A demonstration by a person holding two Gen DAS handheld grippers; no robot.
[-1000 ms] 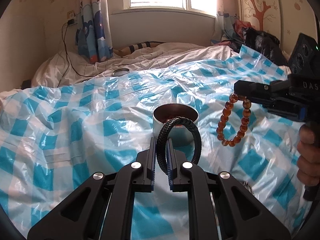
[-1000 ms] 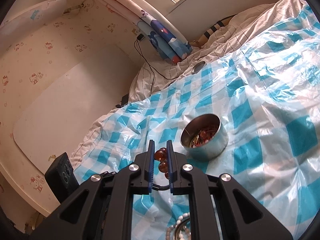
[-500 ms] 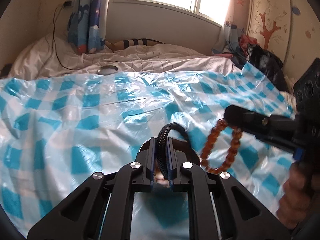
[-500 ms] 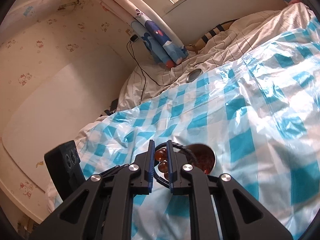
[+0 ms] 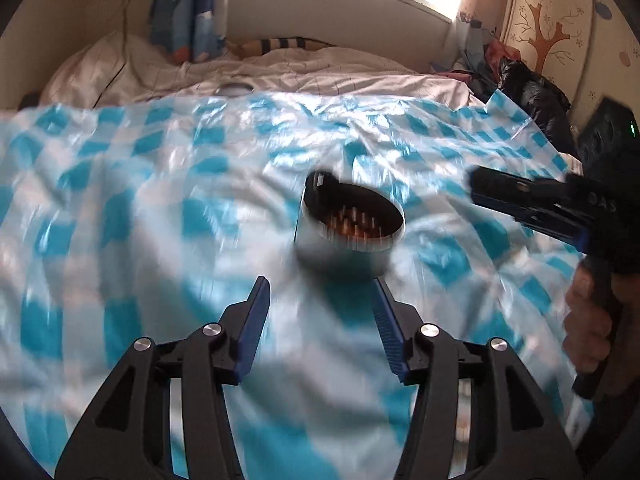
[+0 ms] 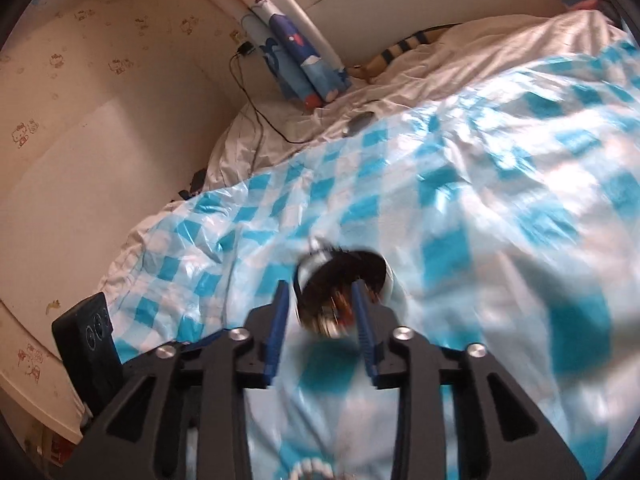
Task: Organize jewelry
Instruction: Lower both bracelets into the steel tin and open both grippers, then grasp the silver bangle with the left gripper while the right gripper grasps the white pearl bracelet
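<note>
While both cameras smear with motion blur, the count is easy: two grippers, one tin, one sheet. Over on the left, the left gripper (image 5: 320, 300) has its jaws spread wide with nothing between them, two black angular arms tipped with ribbed blue pads (image 5: 256, 312). Straight ahead of it sits one round metal tin (image 5: 350, 226), a short cylinder with a shiny silver wall and a dark interior, holding a blurred heap of amber-brown beads (image 5: 352, 228); single pieces can't be made out. It rests on one glossy plastic sheet (image 5: 120, 208), blue-and-white checks, crinkled and catching the light, spread over a pale rumpled bedsheet (image 5: 320, 68). One small round metal lid (image 5: 235, 89) lies at the sheet's far edge.

Moving right, the right gripper (image 5: 476, 184) reaches in from the side, black with a blue edge, gripped by the person's right hand (image 5: 588, 332). Its own camera shows the jaws parted and empty, blue pads (image 6: 276, 320) hovering just above the tin (image 6: 340, 292), beads glinting inside. At the very bottom edge, one string of white beads (image 6: 312, 470) peeks in, round and pearly, on the plastic.
</note>
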